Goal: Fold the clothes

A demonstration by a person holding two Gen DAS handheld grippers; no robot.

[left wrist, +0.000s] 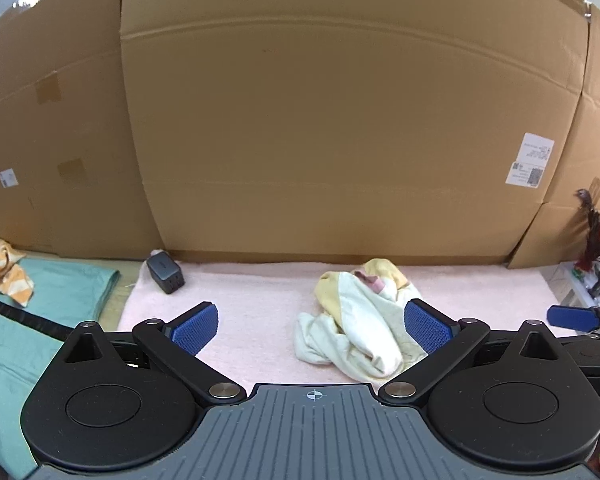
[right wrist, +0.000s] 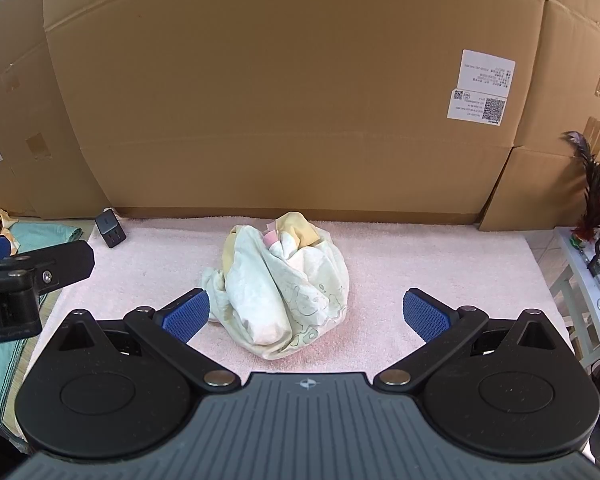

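Your garment point(right wrist: 284, 284) lies crumpled in a heap on the pink mat point(right wrist: 440, 264), toward the mat's back edge and about midway between its left and right edges, just short of the cardboard wall point(right wrist: 280, 100).

Both claws stand wide and hold nothing. The right gripper point(right wrist: 306, 314) has the heap ahead and slightly left of its centre line, with the left pad point(right wrist: 186, 314) beside the heap's near-left fringe. From the left gripper point(left wrist: 312, 330) the heap sits ahead and to the right, partly behind its right pad point(left wrist: 430, 328).

The bundle's long axis seems to run from the back edge toward you, slanting a little to the right. The right gripper looks better lined up; the heap lies between the two grippers.
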